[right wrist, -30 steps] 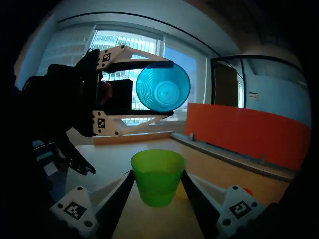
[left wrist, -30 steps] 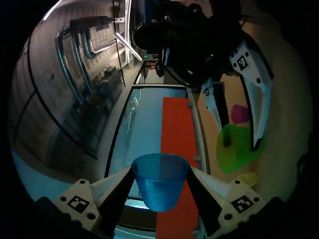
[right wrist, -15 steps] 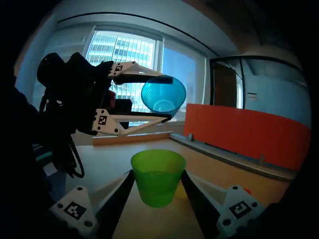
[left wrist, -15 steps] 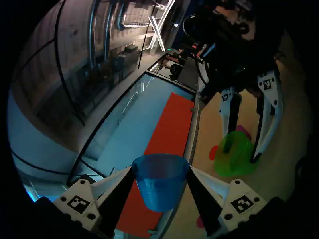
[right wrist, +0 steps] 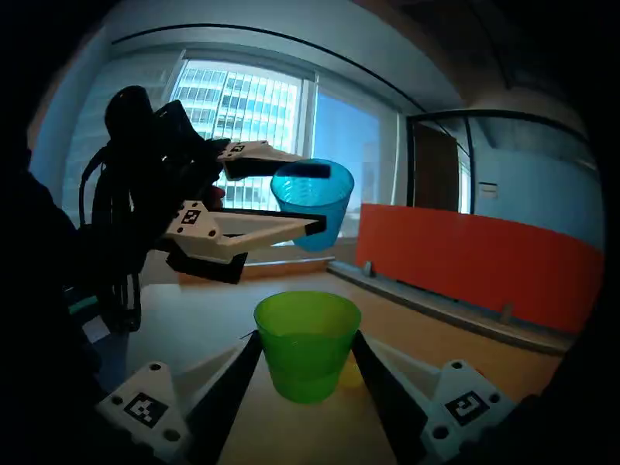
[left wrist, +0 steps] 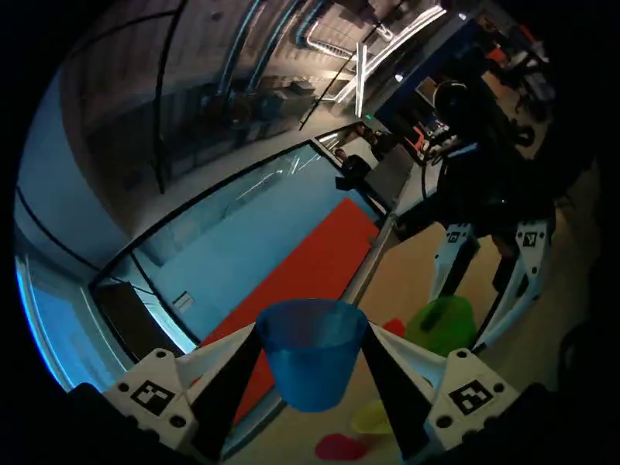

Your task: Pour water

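Note:
My left gripper [left wrist: 311, 364] is shut on a translucent blue cup [left wrist: 311, 363]. In the right gripper view that blue cup [right wrist: 311, 203] hangs nearly upright in the air, above and just behind the green cup, held by the left gripper [right wrist: 314, 194]. My right gripper [right wrist: 307, 356] is shut on a translucent green cup [right wrist: 307, 353] that holds some liquid and stays upright over the table. In the left gripper view the green cup [left wrist: 442, 325] and the right gripper [left wrist: 465, 329] appear lower right.
A pale wooden table [right wrist: 201, 325] lies under both cups. An orange panel [right wrist: 496, 260] runs along its far right side with a rail at its foot. Small yellow [left wrist: 373, 418], pink [left wrist: 341, 447] and red [left wrist: 394, 326] items lie on the table. Large windows [right wrist: 232, 124] stand behind.
The left gripper has rotated the blue cup back from lying on its side, with its bottom toward the right gripper's camera, to nearly upright. The green cup and right gripper stayed still.

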Demonstrator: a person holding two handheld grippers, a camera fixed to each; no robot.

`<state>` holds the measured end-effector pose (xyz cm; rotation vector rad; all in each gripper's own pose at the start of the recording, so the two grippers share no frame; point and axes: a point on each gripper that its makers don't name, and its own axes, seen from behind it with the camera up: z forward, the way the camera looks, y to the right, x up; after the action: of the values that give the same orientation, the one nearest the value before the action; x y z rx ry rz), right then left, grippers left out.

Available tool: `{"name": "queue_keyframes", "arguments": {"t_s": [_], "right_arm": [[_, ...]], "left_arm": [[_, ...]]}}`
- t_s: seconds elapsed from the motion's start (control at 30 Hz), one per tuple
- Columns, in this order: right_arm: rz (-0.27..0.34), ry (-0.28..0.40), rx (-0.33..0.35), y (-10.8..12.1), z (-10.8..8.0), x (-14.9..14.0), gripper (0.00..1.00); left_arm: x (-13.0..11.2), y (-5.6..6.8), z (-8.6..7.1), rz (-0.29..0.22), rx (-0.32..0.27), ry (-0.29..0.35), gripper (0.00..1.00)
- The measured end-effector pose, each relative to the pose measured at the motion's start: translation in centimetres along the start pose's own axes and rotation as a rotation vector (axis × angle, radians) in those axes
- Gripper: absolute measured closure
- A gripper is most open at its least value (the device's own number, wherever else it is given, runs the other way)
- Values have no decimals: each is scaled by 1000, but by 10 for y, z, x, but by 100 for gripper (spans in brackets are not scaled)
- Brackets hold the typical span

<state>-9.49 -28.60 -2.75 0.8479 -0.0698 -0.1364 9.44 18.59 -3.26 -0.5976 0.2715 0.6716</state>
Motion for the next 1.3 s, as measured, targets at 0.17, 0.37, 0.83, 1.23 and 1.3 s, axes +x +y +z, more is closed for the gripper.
{"name": "queue_keyframes", "arguments": {"t_s": [0.17,0.37,0.83,1.23,1.3], "right_arm": [[-1,2,-3,1,0,1,13],[0,4,-6,1,-2,2,13],[-2,-1,-10,0,-3,1,13],[2,-4,-18,3,-6,3,13],[1,-5,-19,3,-6,3,13]], "left_arm": [[-7,-2,2,-173,-13,-8,13],[-6,-3,0,-315,-35,13,13],[-32,6,1,-497,-53,-33,13],[-45,11,5,-651,-69,-43,13],[-45,10,5,-670,-68,-39,13]]}}
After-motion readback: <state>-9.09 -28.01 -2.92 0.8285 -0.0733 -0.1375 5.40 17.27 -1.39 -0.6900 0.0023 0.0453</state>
